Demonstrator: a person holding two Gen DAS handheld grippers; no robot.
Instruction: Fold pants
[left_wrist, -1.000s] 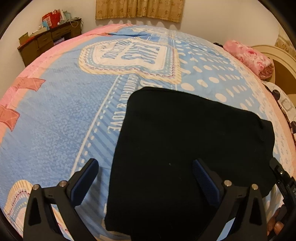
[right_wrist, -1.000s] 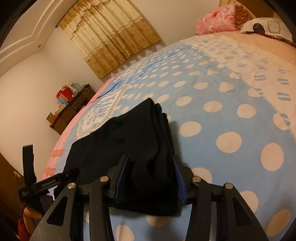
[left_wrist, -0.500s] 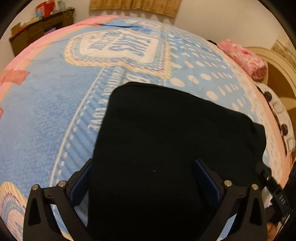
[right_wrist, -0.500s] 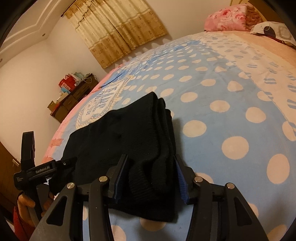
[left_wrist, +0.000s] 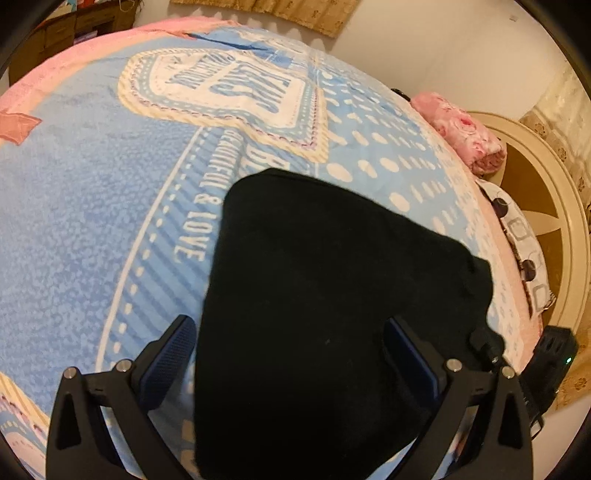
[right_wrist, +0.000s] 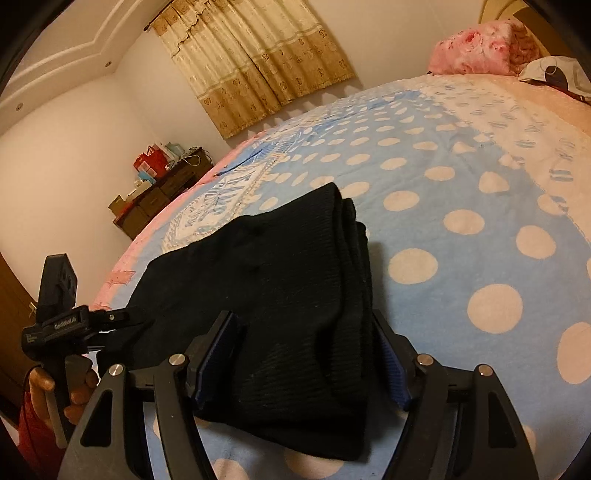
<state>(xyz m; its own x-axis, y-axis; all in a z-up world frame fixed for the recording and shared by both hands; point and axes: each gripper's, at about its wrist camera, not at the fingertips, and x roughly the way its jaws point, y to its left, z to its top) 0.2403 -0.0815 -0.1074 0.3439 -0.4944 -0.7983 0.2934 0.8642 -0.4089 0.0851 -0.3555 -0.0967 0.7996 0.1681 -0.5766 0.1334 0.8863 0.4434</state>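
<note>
The black pants (left_wrist: 332, 295) lie folded into a thick rectangle on the blue polka-dot bedspread (left_wrist: 92, 221). My left gripper (left_wrist: 291, 354) is open, its blue-padded fingers straddling the near edge of the fold from above. My right gripper (right_wrist: 306, 354) is open around the stacked right end of the pants (right_wrist: 295, 288), the layers sitting between its fingers. The left gripper also shows in the right wrist view (right_wrist: 74, 321), held in a hand at the pants' left corner.
A pink floral blanket (left_wrist: 461, 133) and patterned pillow (left_wrist: 524, 251) lie at the headboard (left_wrist: 546, 192). A dark dresser (right_wrist: 162, 199) with boxes stands by the far wall under tan curtains (right_wrist: 258, 62). The bed's near edge runs just under the grippers.
The left gripper has shifted right and tilted, with the pants' left edge now between its fingers. The right gripper's fingers have opened wider around the pants' end.
</note>
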